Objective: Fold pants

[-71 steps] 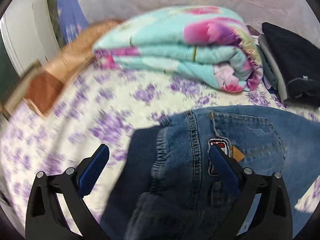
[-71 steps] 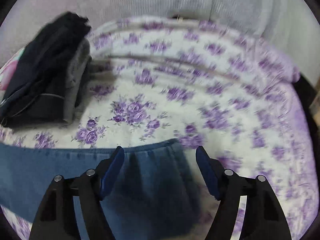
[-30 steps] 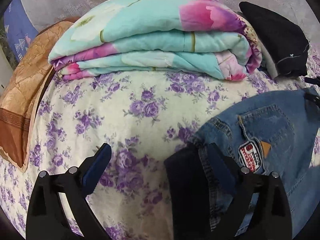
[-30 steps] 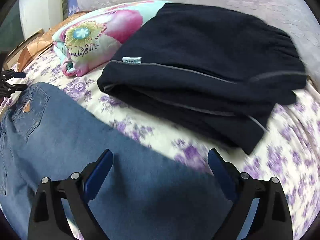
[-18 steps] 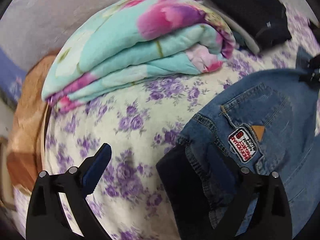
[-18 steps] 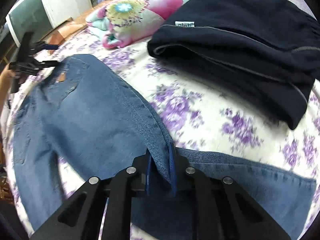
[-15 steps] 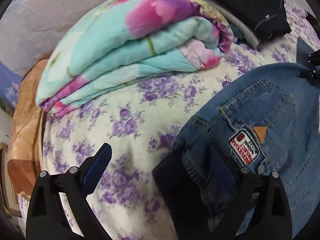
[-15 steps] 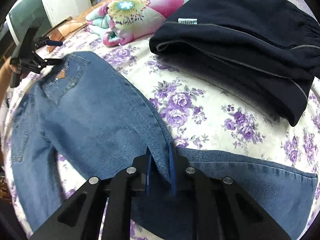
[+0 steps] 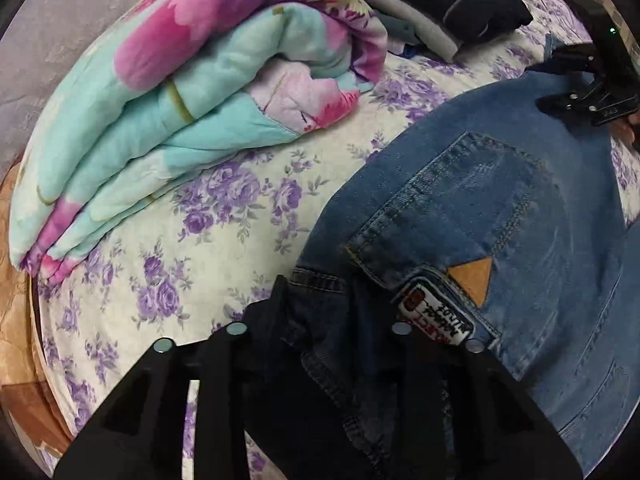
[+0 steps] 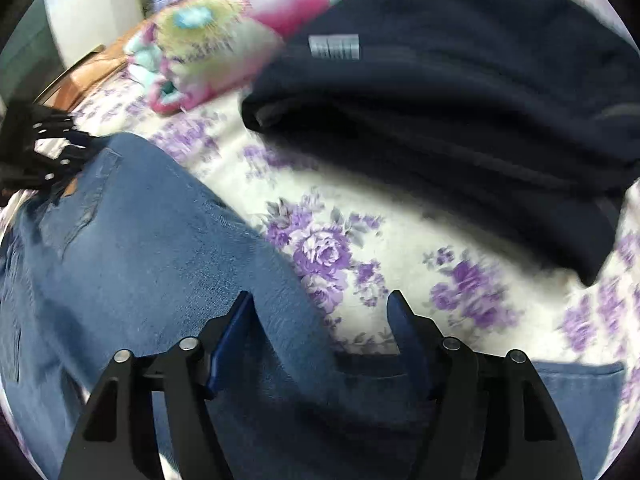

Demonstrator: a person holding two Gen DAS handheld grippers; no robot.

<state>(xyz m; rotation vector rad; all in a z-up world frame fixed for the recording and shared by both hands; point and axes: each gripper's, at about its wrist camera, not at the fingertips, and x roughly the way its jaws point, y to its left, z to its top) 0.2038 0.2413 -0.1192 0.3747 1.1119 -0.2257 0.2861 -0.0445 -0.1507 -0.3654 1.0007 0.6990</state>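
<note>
Blue jeans point(image 9: 500, 208) lie on the floral bed sheet point(image 9: 208, 216), back pocket and patch facing up. My left gripper point(image 9: 320, 312) is shut on the jeans' waistband at the bottom of the left wrist view. In the right wrist view my right gripper point(image 10: 320, 320) is open, its blue pads either side of the folded edge of the jeans point(image 10: 152, 248). The right gripper also shows at the far right of the left wrist view point(image 9: 588, 92), over the jeans. The left gripper shows at the far left of the right wrist view point(image 10: 44, 152).
A folded turquoise and pink quilt point(image 9: 192, 80) lies behind the jeans on the left. Folded dark garments point(image 10: 460, 112) lie close behind the right gripper. An orange-brown cloth point(image 9: 12, 320) hangs at the bed's left edge.
My left gripper has closed onto the waistband. My right gripper, shut on the jeans' edge half a second ago, has opened and let go of it.
</note>
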